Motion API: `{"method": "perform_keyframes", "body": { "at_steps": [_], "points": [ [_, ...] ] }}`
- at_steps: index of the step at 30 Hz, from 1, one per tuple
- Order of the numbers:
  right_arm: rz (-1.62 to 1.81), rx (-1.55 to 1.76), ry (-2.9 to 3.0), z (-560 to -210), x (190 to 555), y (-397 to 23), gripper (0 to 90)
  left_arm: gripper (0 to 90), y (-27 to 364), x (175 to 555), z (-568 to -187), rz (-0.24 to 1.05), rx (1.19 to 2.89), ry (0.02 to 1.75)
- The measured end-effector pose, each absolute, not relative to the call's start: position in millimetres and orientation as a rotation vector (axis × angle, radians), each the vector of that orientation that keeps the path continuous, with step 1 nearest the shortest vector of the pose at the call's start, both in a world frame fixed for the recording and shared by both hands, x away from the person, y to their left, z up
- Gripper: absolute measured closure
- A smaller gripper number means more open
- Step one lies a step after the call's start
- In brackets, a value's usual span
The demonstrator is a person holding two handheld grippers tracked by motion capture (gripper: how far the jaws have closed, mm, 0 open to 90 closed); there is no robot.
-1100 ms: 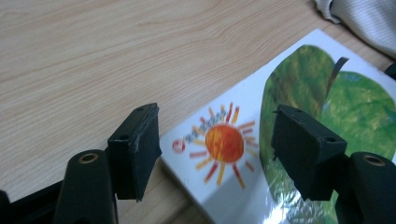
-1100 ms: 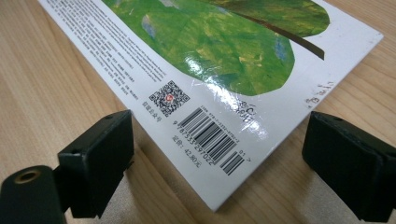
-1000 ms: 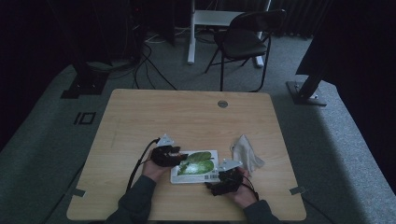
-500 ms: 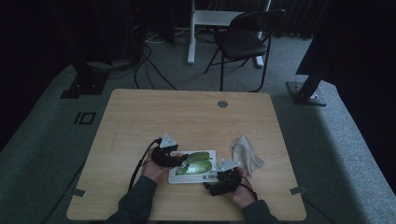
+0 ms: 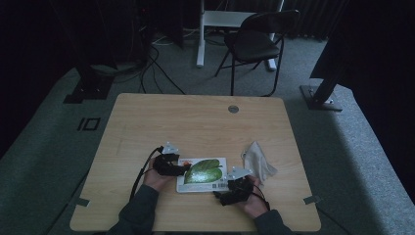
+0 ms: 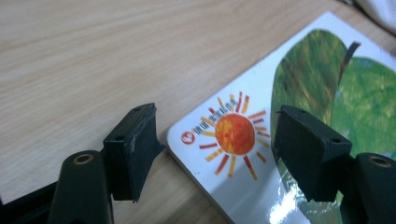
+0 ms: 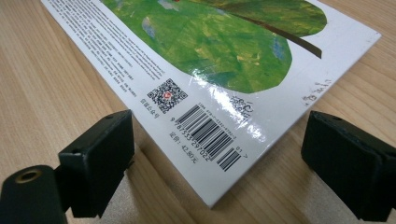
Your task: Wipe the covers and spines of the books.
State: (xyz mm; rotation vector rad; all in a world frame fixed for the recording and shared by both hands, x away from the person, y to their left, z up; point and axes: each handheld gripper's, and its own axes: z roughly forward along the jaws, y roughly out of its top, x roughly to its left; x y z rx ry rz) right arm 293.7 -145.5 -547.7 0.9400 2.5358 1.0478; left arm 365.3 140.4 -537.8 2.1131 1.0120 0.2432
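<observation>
Left gripper [image 6: 215,154] has just been opening, released, straddling the book's [image 5: 201,174] left corner; right gripper [image 7: 217,163] gapes, released, at its near-right corner.

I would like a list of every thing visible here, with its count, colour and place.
book: 1, white cover with green leaf, lying flat near the table's front edge
cloth: 1, pale grey, crumpled, right of the book
table: 1, light wood, centre
folding chair: 1, black, on the floor behind the table
left gripper: 1, black, jaws open astride the book's sun corner, just been opening
right gripper: 1, black, jaws open astride the barcode corner
</observation>
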Motion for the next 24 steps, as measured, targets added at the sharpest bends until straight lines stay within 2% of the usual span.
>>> {"method": "perform_keyframes", "body": {
  "at_steps": [24],
  "points": [
    [0.997,0.930,2.547,-546.1,290.9,-142.6,8.8,32.3,138.3,362.8,-532.6,0.214,2.092,0.991]
  ]
}}
